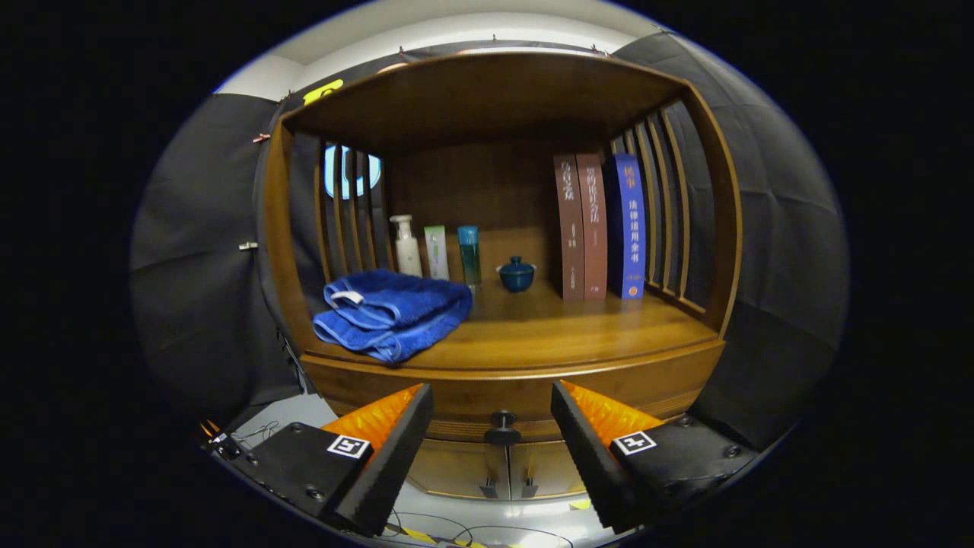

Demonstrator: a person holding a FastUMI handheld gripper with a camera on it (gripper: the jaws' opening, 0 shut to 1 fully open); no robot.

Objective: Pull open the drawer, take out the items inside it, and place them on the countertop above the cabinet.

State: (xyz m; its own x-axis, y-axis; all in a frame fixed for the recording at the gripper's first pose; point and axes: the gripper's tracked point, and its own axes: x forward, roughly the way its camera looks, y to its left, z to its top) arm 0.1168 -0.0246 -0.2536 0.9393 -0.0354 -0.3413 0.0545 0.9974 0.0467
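The drawer [502,407] sits shut under the bench [548,335] of the wooden cabinet, its dark knob [502,430] between the spread-apart fingers [396,441] and touching neither. On the bench lie a folded blue towel [392,312], bottles [405,245], a small lidded pot [517,275] and three upright books [601,226].

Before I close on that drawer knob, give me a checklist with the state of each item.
1. Gripper open wide enough for the knob: ok, the fingers are spread with the knob in the gap.
2. Knob centred between the fingers: ok, roughly midway.
3. Fingers touching the knob: not ok, both stand apart from it.
4. Drawer state: shut, front flush under the countertop.
5. Free spot on the countertop: ok, bare wood right of the blue towel and in front of the books.
6. What lies inside the drawer: cannot tell.
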